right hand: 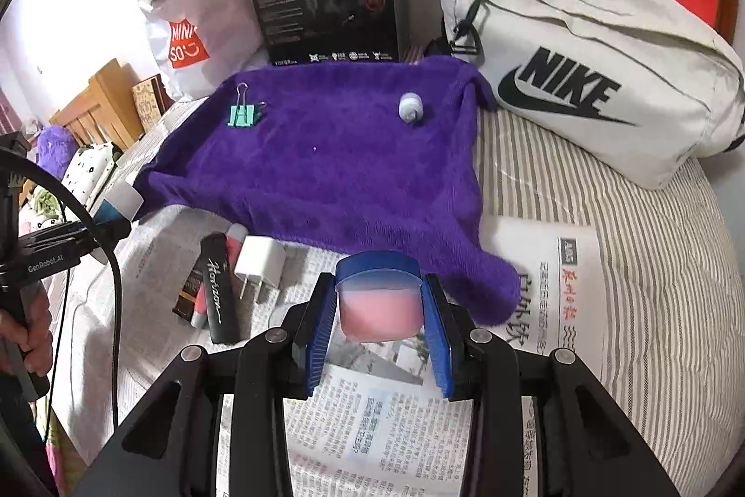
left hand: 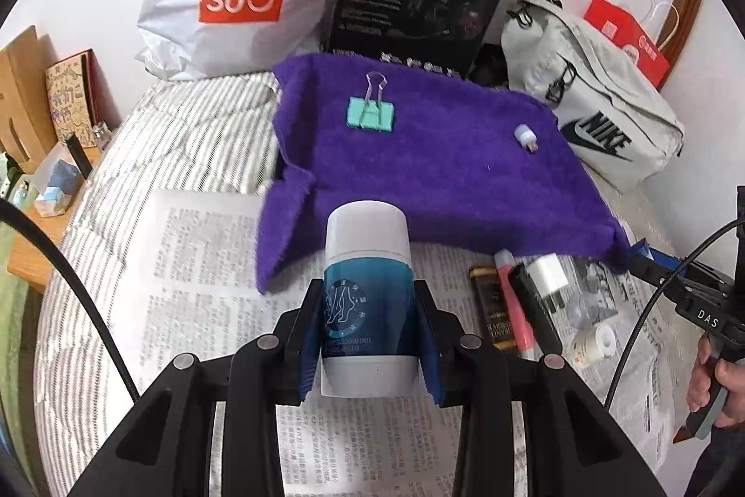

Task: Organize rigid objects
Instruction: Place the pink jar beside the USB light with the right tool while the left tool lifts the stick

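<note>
Left wrist view shows the left gripper (left hand: 368,327) low in the centre of the frame, its blue-padded fingers (left hand: 311,338) clamped on both sides of a white and blue bottle (left hand: 368,301) that points away from the camera. Beyond it, filling the middle of the frame, lies a purple towel (left hand: 442,180) spread over a striped bedcover (left hand: 186,133) and newspaper (left hand: 205,264). A green binder clip (left hand: 371,112) rests on the towel's upper left part; a small white cap (left hand: 525,136) lies on its upper right part, well apart from the clip. At the lower right, just off the towel's edge, a pink tube (left hand: 514,306), a black stick (left hand: 535,308) and a white charger plug (left hand: 551,278) lie side by side on the newspaper.

Right wrist view shows the right gripper (right hand: 379,313) at lower centre, closed around a pink jar with a blue lid (right hand: 379,301), held over the newspaper at the towel's near edge. A white Nike bag (right hand: 582,68) sits at the upper right.
</note>
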`<state>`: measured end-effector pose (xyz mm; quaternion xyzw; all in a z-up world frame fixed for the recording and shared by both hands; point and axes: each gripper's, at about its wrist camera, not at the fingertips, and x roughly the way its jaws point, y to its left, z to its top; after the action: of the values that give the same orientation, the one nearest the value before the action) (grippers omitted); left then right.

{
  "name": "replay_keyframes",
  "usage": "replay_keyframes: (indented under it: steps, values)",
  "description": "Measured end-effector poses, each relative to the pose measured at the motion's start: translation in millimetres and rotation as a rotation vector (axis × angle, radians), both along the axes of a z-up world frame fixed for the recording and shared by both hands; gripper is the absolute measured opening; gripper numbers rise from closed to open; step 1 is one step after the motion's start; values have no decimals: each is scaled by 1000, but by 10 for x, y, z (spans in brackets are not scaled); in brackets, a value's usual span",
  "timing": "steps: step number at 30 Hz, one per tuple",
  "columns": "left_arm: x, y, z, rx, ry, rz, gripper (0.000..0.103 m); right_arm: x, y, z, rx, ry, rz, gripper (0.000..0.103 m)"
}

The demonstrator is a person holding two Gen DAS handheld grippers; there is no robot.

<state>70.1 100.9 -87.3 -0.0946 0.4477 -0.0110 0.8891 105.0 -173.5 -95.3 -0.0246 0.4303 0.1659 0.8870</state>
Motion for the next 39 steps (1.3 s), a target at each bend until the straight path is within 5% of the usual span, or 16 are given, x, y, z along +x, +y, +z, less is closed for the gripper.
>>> replay_keyframes:
  steps: [22, 39]
  values:
    - [553, 164, 177, 9, -41, 1, 34, 695, 154, 211, -23, -43, 16, 37]
    - [825, 263, 41, -16, -7, -1, 34, 1566, 403, -353, -80, 40, -4, 37]
